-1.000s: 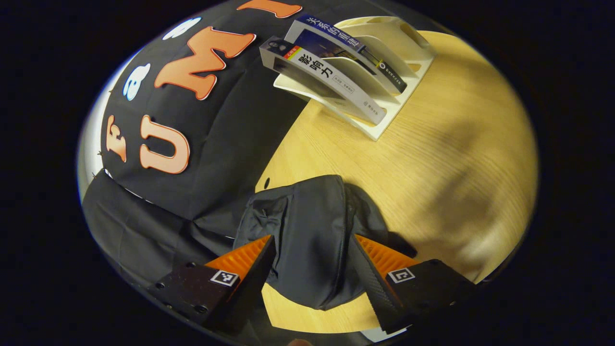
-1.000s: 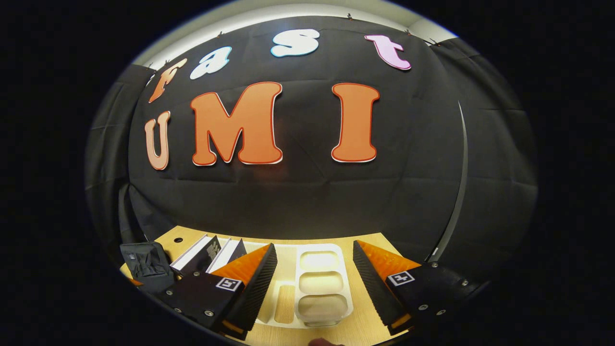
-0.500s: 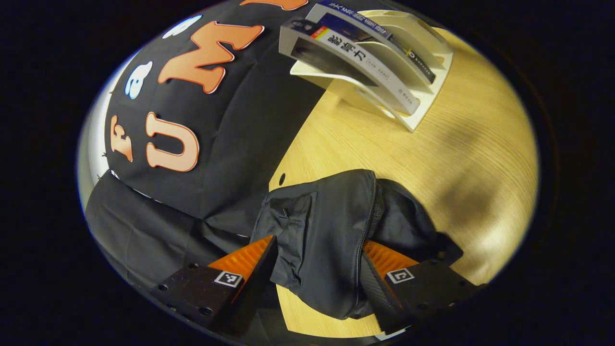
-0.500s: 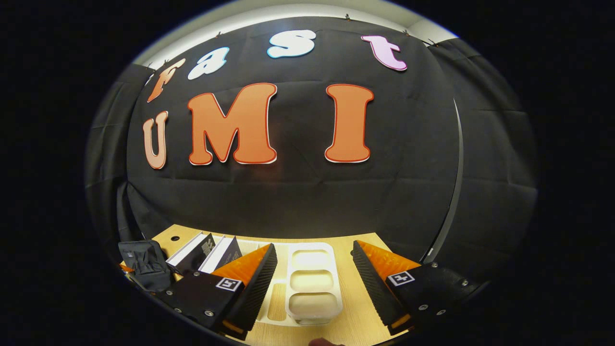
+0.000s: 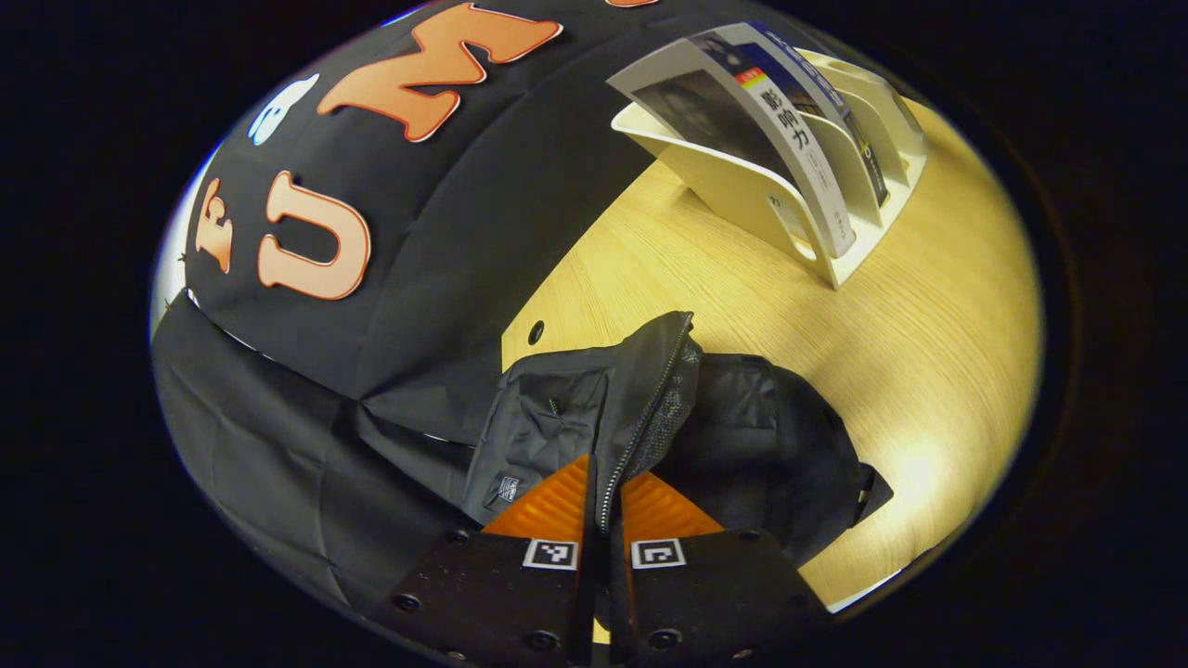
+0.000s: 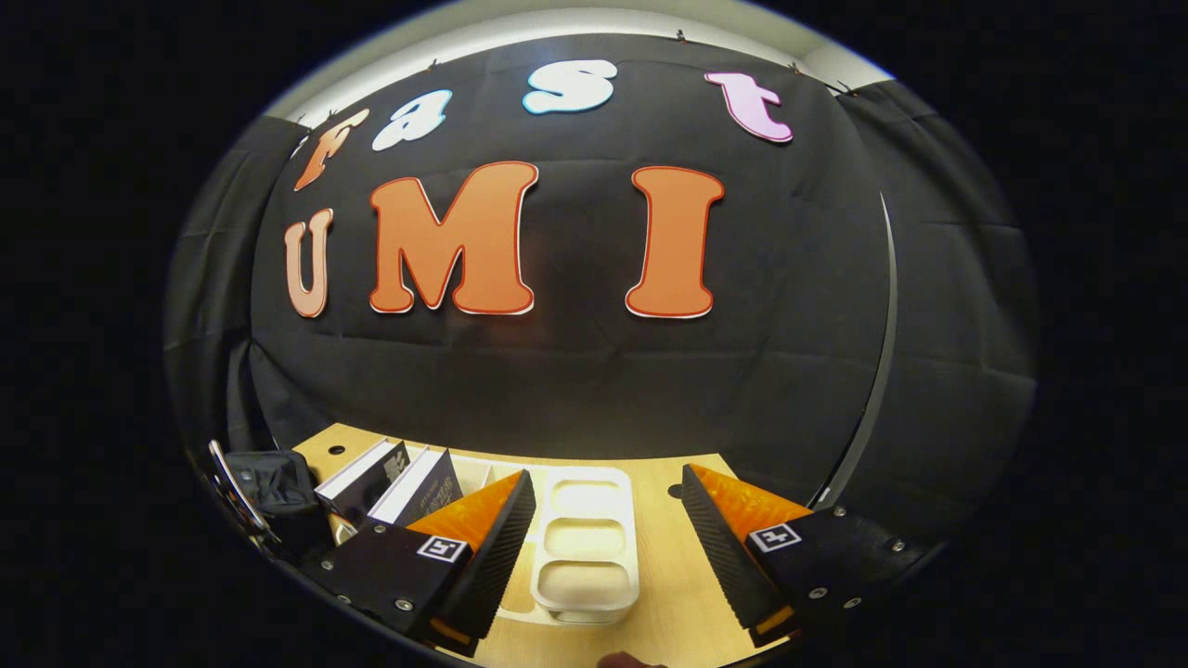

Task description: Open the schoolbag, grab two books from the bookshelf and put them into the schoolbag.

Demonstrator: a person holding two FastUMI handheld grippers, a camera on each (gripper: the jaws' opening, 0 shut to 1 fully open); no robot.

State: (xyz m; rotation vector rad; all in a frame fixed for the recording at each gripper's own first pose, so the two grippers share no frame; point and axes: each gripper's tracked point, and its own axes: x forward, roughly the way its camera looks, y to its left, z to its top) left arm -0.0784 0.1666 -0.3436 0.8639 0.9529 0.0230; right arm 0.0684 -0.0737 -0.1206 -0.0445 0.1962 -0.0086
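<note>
In the left gripper view, the booth wall fills the upper left, and the desk begins along a slanted back edge running from lower centre toward the top. A small round hole sits in the desk close to that edge. At lower centre my left gripper has its fingers drawn nearly together on the zipper edge of the schoolbag, pinching the raised front flap. The schoolbag lies on the desk hard against the wall side, its opening parted so a mesh lining shows beside the zipper. To the right of it I see a broad stretch of bare wood reaching the desk's near edge at lower right. At upper right stands the bookshelf, a pale slotted rack, with two books leaning in its slots and spines facing me; it is well apart from the schoolbag.

In the right gripper view, the schoolbag shows at the far lower left, then the two books leaning side by side, then the bookshelf's empty compartments at lower centre. My right gripper hangs above the desk with its fingers spread wide, holding nothing, the rack's empty end between them. The wall closes off the desk's far edge just behind.
</note>
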